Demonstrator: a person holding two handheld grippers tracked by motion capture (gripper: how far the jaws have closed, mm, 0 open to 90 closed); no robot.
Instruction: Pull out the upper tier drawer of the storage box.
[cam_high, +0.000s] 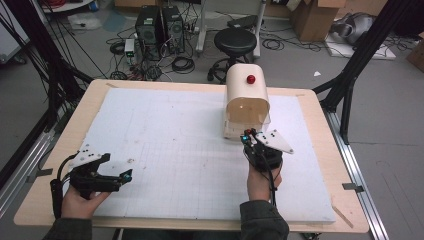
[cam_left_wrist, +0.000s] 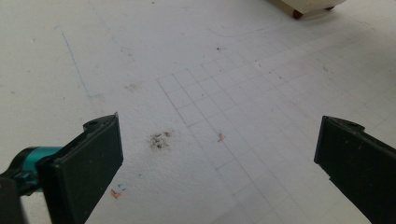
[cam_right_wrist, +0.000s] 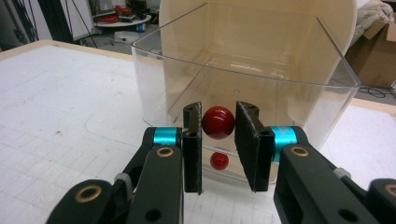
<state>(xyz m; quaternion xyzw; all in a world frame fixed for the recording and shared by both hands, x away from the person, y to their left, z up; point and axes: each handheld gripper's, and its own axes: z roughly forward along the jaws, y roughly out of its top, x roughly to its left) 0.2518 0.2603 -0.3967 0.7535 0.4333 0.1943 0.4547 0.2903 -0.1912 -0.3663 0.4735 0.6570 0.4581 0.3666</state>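
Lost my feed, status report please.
Right gripper shut on red knob of clear drawer. Left gripper open, idle over white mat. Nothing blocking.

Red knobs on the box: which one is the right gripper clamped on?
The right gripper is shut on the upper knob of the clear front panel. The smaller-looking lower knob hangs free beneath; a third knob sits on the top.

Right tool (cam_right_wrist: 218, 140): black jaws with teal collars, closed on a glossy red knob (cam_right_wrist: 218, 122) of a clear plastic drawer (cam_right_wrist: 154, 88). Cabinet (cam_high: 246, 95): cream with a red knob on top. Tabletop (cam_high: 310, 100): pale wood under a white board with a faint grey grid.
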